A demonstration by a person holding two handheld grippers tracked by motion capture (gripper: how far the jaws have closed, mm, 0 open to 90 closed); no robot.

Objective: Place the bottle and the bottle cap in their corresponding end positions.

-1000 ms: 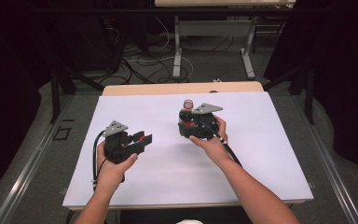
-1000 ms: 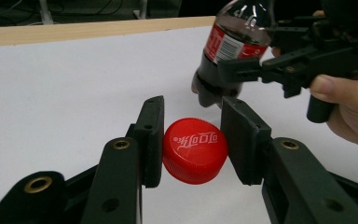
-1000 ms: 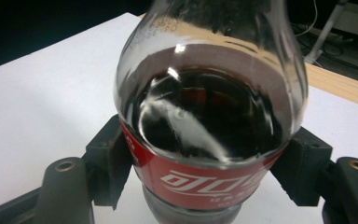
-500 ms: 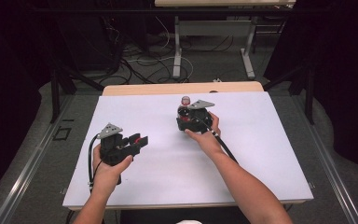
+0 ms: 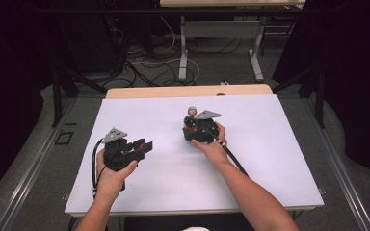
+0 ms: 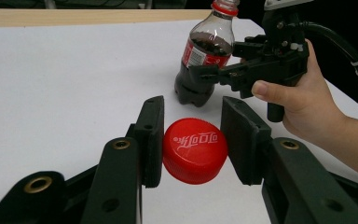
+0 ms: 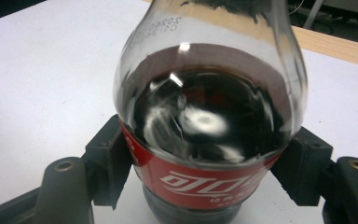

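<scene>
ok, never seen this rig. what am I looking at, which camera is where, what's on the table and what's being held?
No robot here: a person holds a hand-held two-jaw tool in each hand. The high view looks down on a white table from the person's side. The other two pictures come from cameras riding on each tool, looking along its black jaws. The left gripper is closed on a red bottle cap; you can see it at the left of the high view too. The right gripper is clamped on a cola bottle at its red label. The bottle is upright and open, base at the table, partly filled with dark drink.
</scene>
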